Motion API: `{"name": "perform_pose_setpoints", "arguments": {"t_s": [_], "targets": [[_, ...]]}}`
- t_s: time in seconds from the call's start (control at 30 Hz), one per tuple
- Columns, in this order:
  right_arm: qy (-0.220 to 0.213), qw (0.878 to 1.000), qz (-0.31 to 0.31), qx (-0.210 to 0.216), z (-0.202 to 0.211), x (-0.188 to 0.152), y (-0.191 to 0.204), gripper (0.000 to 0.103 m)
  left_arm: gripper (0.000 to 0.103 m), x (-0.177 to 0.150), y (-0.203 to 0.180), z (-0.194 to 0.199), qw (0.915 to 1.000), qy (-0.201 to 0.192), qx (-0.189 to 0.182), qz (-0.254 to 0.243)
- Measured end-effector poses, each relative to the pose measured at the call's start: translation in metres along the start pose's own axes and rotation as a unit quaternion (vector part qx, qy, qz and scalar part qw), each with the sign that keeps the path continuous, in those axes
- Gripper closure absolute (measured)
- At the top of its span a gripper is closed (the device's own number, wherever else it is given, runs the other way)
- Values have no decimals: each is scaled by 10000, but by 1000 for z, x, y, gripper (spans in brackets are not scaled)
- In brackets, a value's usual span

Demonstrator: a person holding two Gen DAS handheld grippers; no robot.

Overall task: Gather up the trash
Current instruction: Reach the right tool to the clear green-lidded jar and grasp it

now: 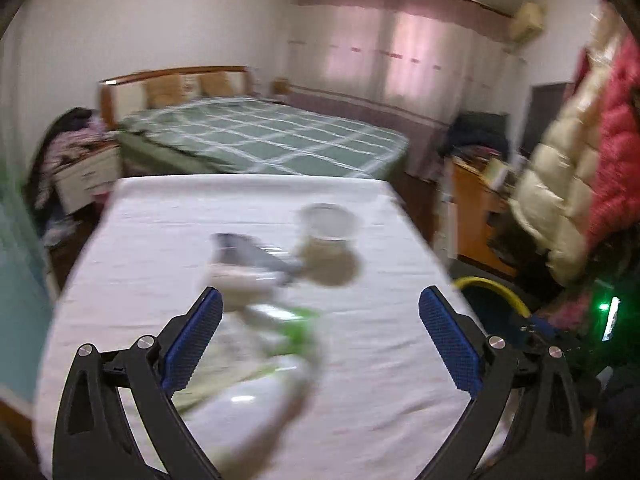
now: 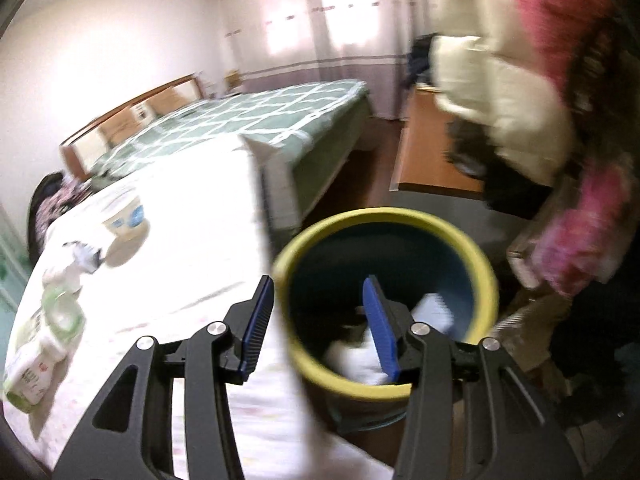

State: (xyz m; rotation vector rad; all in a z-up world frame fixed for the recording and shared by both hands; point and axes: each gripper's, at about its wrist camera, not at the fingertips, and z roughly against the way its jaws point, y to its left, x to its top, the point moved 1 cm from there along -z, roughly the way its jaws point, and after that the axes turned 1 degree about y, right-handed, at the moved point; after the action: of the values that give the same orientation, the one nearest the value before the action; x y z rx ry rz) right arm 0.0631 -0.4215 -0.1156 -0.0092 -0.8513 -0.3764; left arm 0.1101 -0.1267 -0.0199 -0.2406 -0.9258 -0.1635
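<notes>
A white-clothed table (image 1: 160,240) carries trash: a clear cup (image 1: 330,222) with a brownish base, a grey wrapper (image 1: 248,254), and a white and green bottle (image 1: 256,360) lying near my left gripper (image 1: 320,304), which is open and empty above it. In the right wrist view the bottle (image 2: 44,340), the wrapper (image 2: 82,258) and a tub-like cup (image 2: 122,218) lie on the table (image 2: 192,240). My right gripper (image 2: 320,292) is open and empty over the rim of a yellow-rimmed dark bin (image 2: 384,220) with white trash (image 2: 352,360) inside.
A bed with a green checked cover (image 1: 260,140) stands beyond the table. Coats in cream and pink (image 1: 580,160) hang at the right above an orange desk (image 1: 476,208). The bin's rim (image 1: 492,288) shows beside the table's right edge.
</notes>
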Motion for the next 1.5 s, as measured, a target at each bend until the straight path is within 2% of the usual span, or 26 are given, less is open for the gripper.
{"name": "perform_pose_setpoints", "arguments": {"t_s": [0.1, 0.23, 0.37, 0.6, 0.77, 0.87, 0.93, 1.0, 1.07, 1.23, 1.4, 1.43, 1.5], "targets": [[107, 9991, 249, 314, -8, 1, 35, 58, 6, -5, 50, 17, 9984, -134, 471, 265], [225, 9946, 678, 750, -15, 2, 93, 58, 6, -10, 95, 33, 9956, -248, 747, 516], [303, 9893, 1033, 987, -22, 0, 139, 58, 6, -14, 125, 41, 9936, -315, 852, 668], [394, 9832, 1295, 1223, -42, 14, 193, 58, 6, -19, 141, 35, 9920, -295, 950, 777], [665, 9738, 1396, 1669, -41, 4, 216, 58, 6, -23, 157, 27, 9906, -245, 1018, 884], [713, 9700, 1506, 1770, -40, -4, 233, 58, 6, -23, 158, 23, 9906, -230, 993, 912], [702, 9688, 1598, 1760, -37, -8, 242, 54, 6, -23, 158, 20, 9909, -211, 964, 912], [646, 9681, 1759, 1664, -34, -13, 251, 43, 6, -24, 158, 19, 9912, -205, 947, 907], [646, 9669, 1848, 1635, -33, -17, 256, 40, 6, -25, 159, 18, 9911, -207, 941, 921], [762, 9669, 1997, 1396, -45, -21, 256, 36, 6, -25, 160, 18, 9909, -201, 927, 956], [621, 9745, 1892, 1033, -60, -11, 238, 34, 6, -27, 159, 17, 9909, -208, 893, 985], [647, 9751, 1855, 1025, -63, -9, 235, 34, 6, -28, 159, 17, 9909, -207, 889, 985], [742, 9734, 1728, 1311, -66, -5, 232, 34, 6, -29, 158, 16, 9912, -196, 855, 991]]}}
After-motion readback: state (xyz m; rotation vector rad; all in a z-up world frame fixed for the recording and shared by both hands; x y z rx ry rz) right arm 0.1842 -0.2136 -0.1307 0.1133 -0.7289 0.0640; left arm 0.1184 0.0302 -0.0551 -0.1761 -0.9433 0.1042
